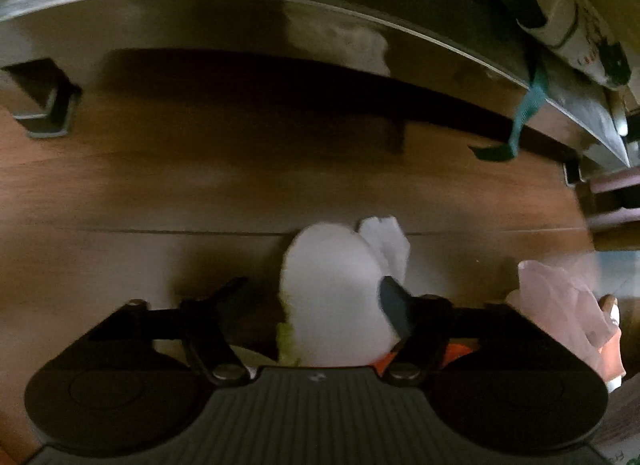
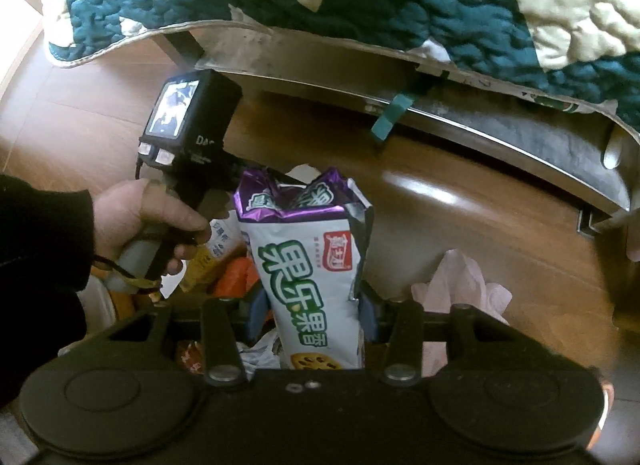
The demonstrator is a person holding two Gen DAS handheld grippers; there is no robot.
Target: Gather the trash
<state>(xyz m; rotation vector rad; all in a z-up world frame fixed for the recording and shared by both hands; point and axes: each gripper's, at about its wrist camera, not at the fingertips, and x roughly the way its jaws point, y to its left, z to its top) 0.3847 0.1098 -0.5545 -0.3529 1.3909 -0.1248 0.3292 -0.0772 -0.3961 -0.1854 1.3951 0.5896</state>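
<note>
The right tool [image 2: 312, 311] is clamped on an upright snack bag [image 2: 308, 265]. The bag is white with green characters, a red logo and a torn purple top showing silver lining. It stands over mixed wrappers [image 2: 224, 265]. The left tool [image 1: 316, 305] grips a crumpled white tissue [image 1: 332, 285] above the wooden floor [image 1: 120, 193]. A pink plastic bag [image 2: 452, 289] lies near the bed frame [image 2: 500, 133].

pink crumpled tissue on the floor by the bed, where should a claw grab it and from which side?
Take the pink tissue by its raised crumpled peak, coming from above with the jaws straddling that ridge. It lies loose on the wooden floor, low and floppy, so side entry would likely push it. The right claw is full, shut on the snack bag.
</note>
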